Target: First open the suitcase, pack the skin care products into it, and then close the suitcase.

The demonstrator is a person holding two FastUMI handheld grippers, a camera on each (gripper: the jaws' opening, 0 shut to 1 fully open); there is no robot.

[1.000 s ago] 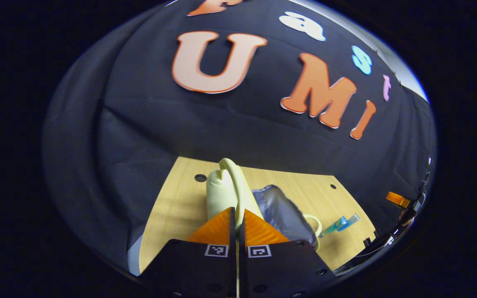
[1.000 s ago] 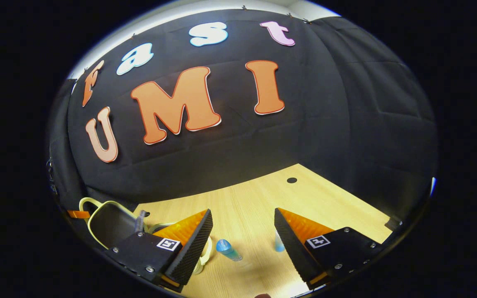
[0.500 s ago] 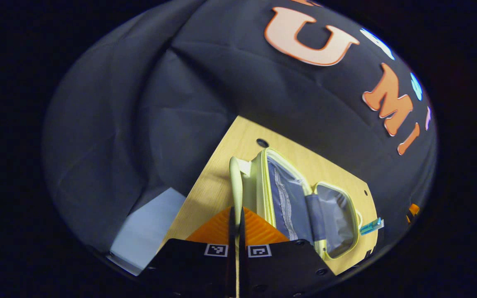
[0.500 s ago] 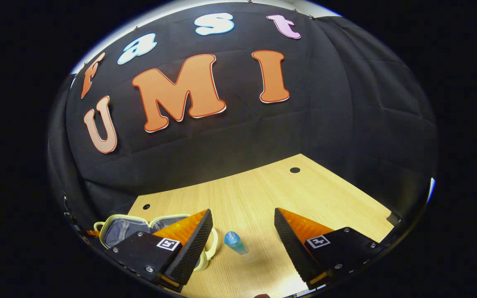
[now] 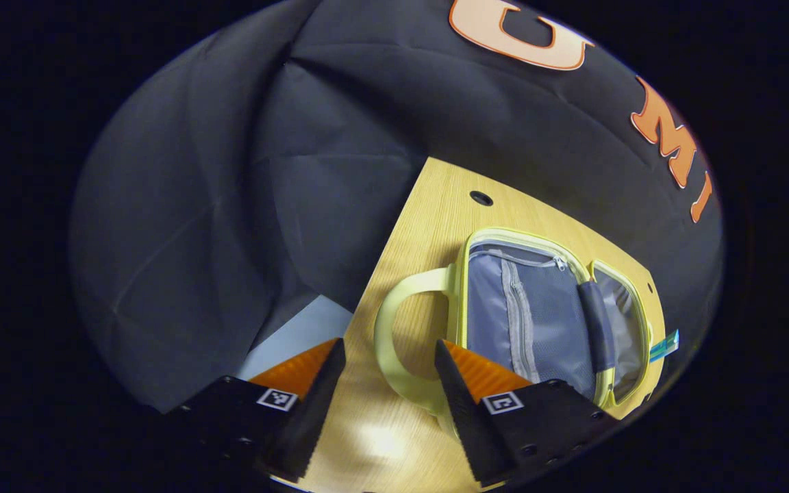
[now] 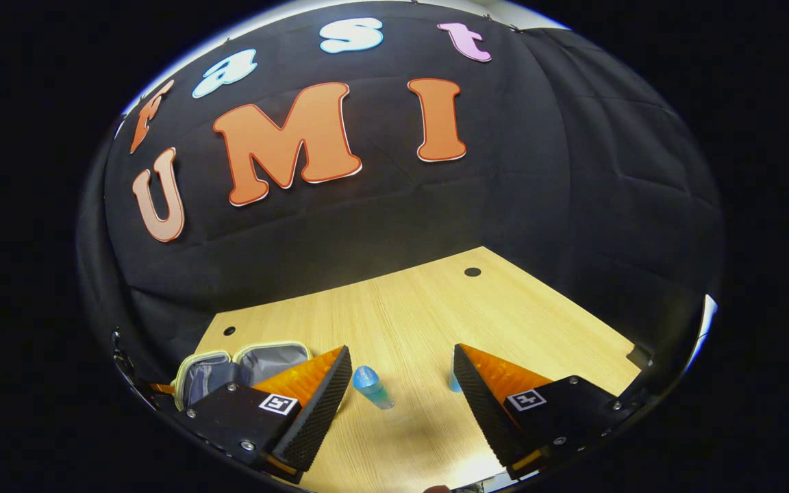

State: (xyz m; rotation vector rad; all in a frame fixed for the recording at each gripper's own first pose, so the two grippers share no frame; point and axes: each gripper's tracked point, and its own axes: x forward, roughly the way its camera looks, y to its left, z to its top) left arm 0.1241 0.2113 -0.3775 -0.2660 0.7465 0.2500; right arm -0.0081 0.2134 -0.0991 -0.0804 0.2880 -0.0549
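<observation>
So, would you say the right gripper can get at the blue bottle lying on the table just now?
Probably yes: the right gripper is open, and the blue bottle lies on the bare table just ahead of its fingers, nearer the left one, with nothing between them.

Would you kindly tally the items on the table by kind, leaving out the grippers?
Suitcase, pale yellow, lying open: 1
Blue skin care bottles: 2, one lying between the right gripper's fingers, one partly hidden behind a finger
Total: 3
</observation>
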